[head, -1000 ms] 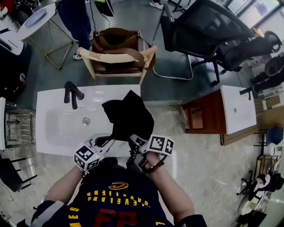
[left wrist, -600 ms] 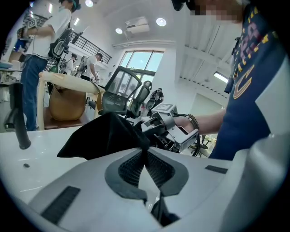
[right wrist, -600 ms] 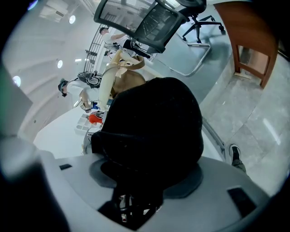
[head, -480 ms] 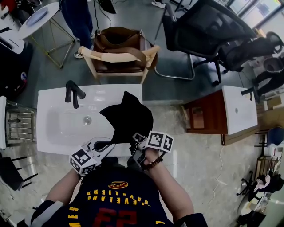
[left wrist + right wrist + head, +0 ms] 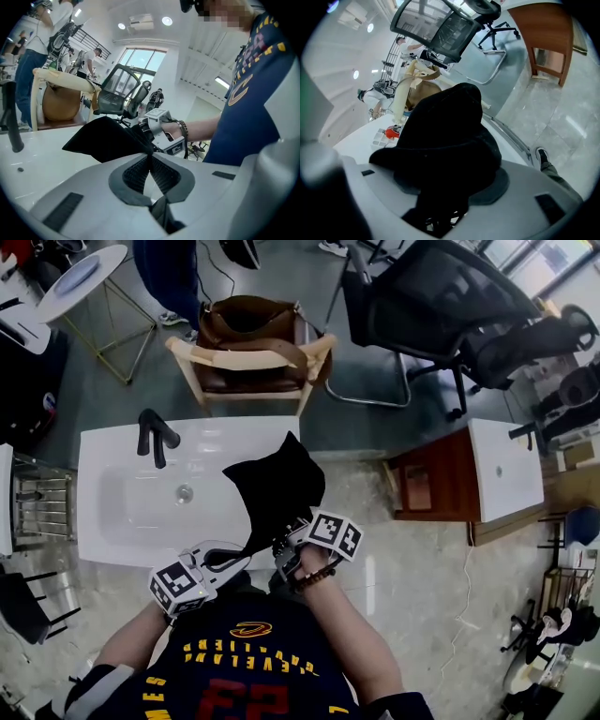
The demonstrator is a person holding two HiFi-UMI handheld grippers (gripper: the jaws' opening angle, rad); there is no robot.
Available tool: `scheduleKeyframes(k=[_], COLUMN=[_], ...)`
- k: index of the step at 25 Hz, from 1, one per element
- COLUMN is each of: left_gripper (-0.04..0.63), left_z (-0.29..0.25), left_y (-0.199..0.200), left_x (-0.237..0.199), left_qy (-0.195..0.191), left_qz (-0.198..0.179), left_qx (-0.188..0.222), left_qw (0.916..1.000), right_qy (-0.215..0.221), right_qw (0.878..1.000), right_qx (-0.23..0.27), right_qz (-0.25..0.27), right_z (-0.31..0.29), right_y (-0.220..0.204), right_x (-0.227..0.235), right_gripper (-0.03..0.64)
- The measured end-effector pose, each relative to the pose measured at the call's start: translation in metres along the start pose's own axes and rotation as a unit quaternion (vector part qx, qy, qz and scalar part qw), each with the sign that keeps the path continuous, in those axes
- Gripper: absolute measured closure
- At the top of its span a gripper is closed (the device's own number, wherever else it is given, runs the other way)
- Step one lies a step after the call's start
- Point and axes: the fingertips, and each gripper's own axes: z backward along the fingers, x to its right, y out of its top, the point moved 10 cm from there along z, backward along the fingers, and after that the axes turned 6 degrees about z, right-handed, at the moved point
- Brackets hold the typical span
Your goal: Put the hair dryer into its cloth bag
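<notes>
Head view is showing the cloth bag (image 5: 281, 484) rising over the near right corner of the white table (image 5: 122, 451), open floor beside it, the left hand-held gripper (image 5: 246, 556) pinching its edge tight, the right hand-held gripper (image 5: 280, 540) holding its bulk with wide jaws, the jersey (image 5: 248, 662) reading CLEVELAND, the bag leaning further right than before.

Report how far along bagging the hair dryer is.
Looks done: no hair dryer shows outside, and the cloth bag bulges, so it is probably inside. In hand: the right gripper clamps the bag's bulky body, and the left gripper pinches a thin edge of it, over the sink's right end. Left: likely closing the mouth and setting the bag down. I cannot tell whether the mouth is shut.
</notes>
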Motion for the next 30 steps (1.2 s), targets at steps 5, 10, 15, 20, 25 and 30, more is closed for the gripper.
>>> scheduleKeyframes(k=[5, 10, 15, 20, 25, 30], left_gripper=[0.588, 0.58, 0.462, 0.445, 0.369, 0.583], left_z=[0.009, 0.018, 0.039, 0.025, -0.033, -0.033], left_y=[0.003, 0.003, 0.012, 0.043, 0.054, 0.067], left_x=[-0.012, -0.037, -0.068, -0.064, -0.033, -0.083], left_qy=[0.018, 0.041, 0.026, 0.073, 0.092, 0.113], left_qz=[-0.003, 0.039, 0.055, -0.035, -0.178, -0.052], left_qx=[0.009, 0.031, 0.035, 0.044, -0.043, 0.0], left_qw=[0.9998, 0.9979, 0.9975, 0.9957, 0.9787, 0.9923], right_qy=[-0.014, -0.029, -0.051, -0.017, 0.012, 0.025], right_qw=[0.999, 0.992, 0.981, 0.988, 0.991, 0.989], right_qx=[-0.027, -0.056, -0.087, -0.112, -0.118, -0.132], right_qz=[0.034, 0.112, 0.165, 0.105, 0.06, 0.058], right_z=[-0.002, 0.001, 0.003, 0.003, 0.0, 0.013], right_y=[0.009, 0.022, 0.029, 0.027, 0.022, 0.022], right_x=[0.001, -0.011, -0.016, -0.017, -0.025, -0.027], right_gripper=[0.383, 0.383, 0.383, 0.383, 0.383, 0.383])
